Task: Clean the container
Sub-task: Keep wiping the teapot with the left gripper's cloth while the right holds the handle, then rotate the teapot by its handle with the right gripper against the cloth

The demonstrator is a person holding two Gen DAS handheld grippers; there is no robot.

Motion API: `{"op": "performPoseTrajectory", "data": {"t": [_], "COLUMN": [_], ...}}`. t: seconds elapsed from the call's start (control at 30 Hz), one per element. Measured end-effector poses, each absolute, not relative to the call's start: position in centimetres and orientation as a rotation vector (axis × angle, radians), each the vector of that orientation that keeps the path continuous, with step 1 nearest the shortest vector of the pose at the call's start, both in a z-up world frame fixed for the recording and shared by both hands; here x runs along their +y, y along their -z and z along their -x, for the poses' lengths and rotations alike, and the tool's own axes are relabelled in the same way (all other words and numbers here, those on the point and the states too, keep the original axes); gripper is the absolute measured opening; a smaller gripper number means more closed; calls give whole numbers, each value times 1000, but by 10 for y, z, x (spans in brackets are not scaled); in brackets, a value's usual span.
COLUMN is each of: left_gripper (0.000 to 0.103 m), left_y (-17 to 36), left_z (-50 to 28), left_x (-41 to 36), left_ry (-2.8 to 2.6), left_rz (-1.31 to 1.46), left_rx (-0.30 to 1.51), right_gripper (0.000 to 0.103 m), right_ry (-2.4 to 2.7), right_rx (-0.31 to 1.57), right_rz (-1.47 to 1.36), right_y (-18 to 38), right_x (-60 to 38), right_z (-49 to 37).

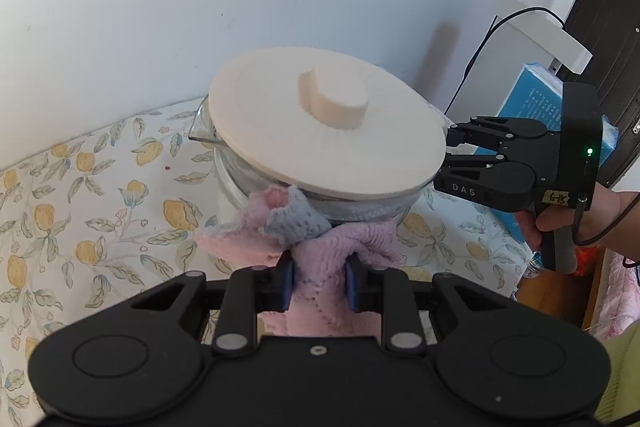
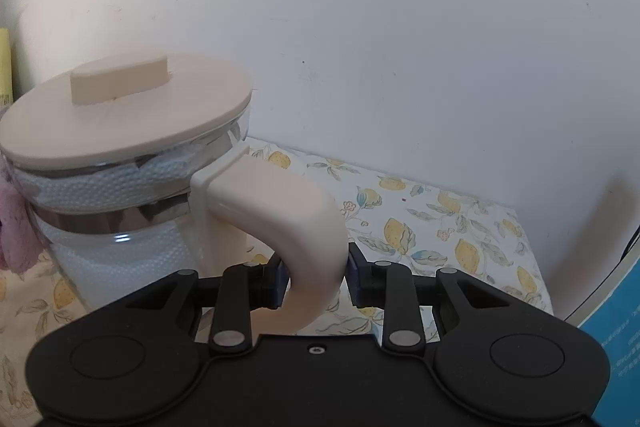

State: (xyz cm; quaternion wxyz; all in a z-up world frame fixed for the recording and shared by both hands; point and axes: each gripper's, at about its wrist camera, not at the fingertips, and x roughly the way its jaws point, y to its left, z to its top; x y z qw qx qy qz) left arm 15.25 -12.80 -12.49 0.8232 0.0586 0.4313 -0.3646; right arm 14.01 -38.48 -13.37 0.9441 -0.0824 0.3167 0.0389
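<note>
A glass jug [image 1: 232, 171] with a cream lid [image 1: 326, 125] stands on the lemon-print tablecloth [image 1: 80, 195]. My left gripper [image 1: 319, 283] is shut on a pink and blue cloth [image 1: 320, 247] that presses against the jug's near side just under the lid. In the right wrist view the jug [image 2: 120, 255] is at the left, its lid [image 2: 128, 115] tilted. My right gripper [image 2: 316, 281] is shut on the jug's cream handle [image 2: 288, 211]. That gripper [image 1: 454, 147] shows at the right in the left wrist view, held by a hand [image 1: 560, 219]. White material lines the jug's inside.
A white wall [image 2: 400, 27] stands close behind the table. A blue box [image 1: 536, 99] and a white device with a black cable [image 1: 548, 39] sit at the right, near a dark door [image 1: 608, 27]. The table's right edge drops off beside the blue box.
</note>
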Motion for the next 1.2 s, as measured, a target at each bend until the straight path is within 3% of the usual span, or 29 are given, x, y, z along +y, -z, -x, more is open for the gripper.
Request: {"op": "performPoseTrajectory", "data": {"t": [0.63, 0.9, 1.2], "left_gripper": [25, 25, 25], "left_y": [214, 203, 161], "left_z": [-182, -185, -182], "left_x": [-136, -131, -110], "left_ry": [791, 800, 806], "left_rz": [-120, -133, -168], "left_rx": [1074, 1065, 976], "right_gripper": [32, 35, 47], "right_ry": [-34, -24, -326], "right_rx": [693, 714, 790], "right_rz": [104, 144, 523], "right_y": [134, 119, 79], "right_x": [-383, -373, -372], "right_z": [-151, -143, -137]}}
